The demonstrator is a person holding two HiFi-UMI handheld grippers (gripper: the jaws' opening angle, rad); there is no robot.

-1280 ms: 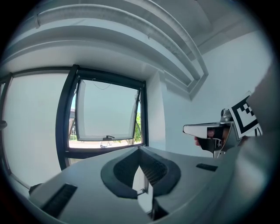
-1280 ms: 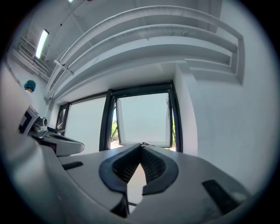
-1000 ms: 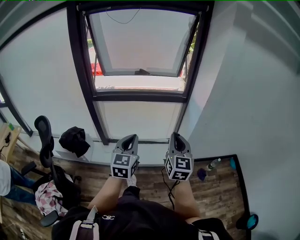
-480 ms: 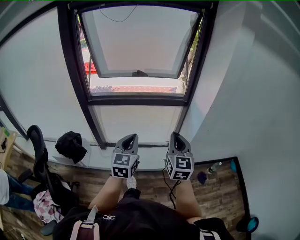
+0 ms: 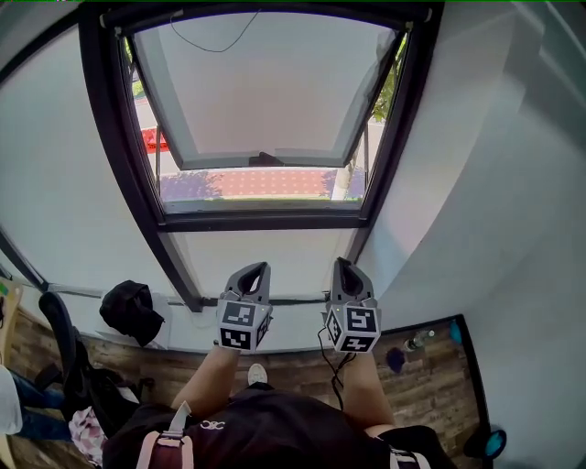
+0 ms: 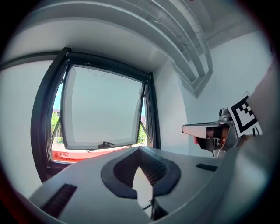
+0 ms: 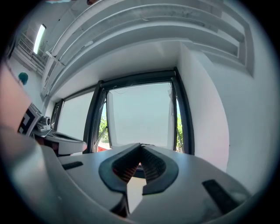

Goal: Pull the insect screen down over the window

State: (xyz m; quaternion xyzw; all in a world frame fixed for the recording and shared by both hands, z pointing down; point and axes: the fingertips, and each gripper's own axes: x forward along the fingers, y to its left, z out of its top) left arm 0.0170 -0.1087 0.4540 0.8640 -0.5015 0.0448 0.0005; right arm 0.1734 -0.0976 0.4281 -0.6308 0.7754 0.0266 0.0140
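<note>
White walls close round a dark-framed window (image 5: 265, 222), whose top-hung sash (image 5: 265, 92) is swung outward, with the street showing below its handle (image 5: 265, 158). No mesh lies across the opening, so the insect screen is probably rolled up at the top rail (image 5: 275, 11), where a thin cord (image 5: 206, 48) hangs in a loop. The left gripper (image 5: 259, 268) and right gripper (image 5: 341, 264) sit side by side in front of the person's body. Both point level at the window, low against its lower pane and well apart from the top rail. Both pairs of jaws are clenched on nothing.

The reach likely needs one gripper lifted high toward the cord, with its jaws opened before it arrives and then closed squarely on the loop. A straight, even downward draw should keep the mesh from skewing in the side channels. The other gripper can wait low, ready to catch the screen's lower edge near the sill
</note>
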